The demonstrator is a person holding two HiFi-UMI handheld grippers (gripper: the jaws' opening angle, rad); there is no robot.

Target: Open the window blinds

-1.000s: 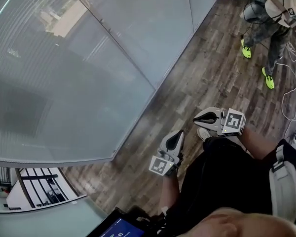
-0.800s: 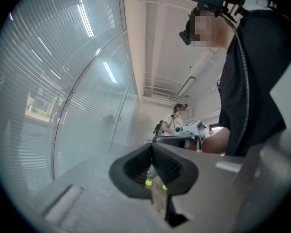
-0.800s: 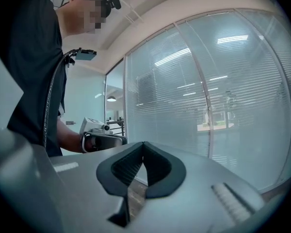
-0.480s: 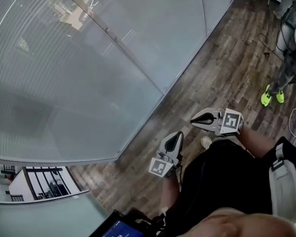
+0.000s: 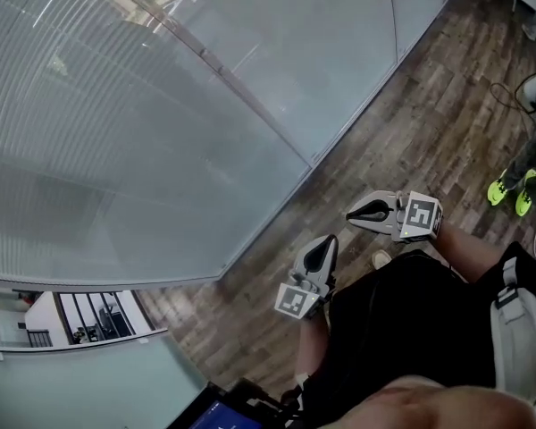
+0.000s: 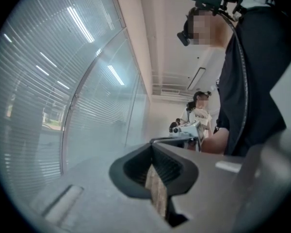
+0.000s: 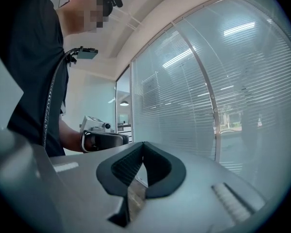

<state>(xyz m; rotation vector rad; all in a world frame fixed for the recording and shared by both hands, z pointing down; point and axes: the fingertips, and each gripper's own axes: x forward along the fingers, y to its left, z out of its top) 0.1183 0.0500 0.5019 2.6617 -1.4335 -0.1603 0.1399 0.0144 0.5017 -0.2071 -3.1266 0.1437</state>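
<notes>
The window blinds (image 5: 116, 132) hung lowered. Only my left gripper view showed a bystander (image 6: 200, 111) along the blinds; the head view caught just green shoes (image 5: 509, 191). Near the blinds, left gripper (image 5: 320, 256) and right gripper (image 5: 362, 213) were pinched together, empty.

Wood-plank floor (image 5: 402, 141) beneath yellow shoes (image 5: 507, 192)

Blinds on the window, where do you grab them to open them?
Not the slats: they lie flat and closed, with no edge to pinch. No cord or wand shows. The likeliest handle is probably the small fitting on the upright post, though it is too small to identify. Come at it straight on from the room side, since the post faces the room.
</notes>
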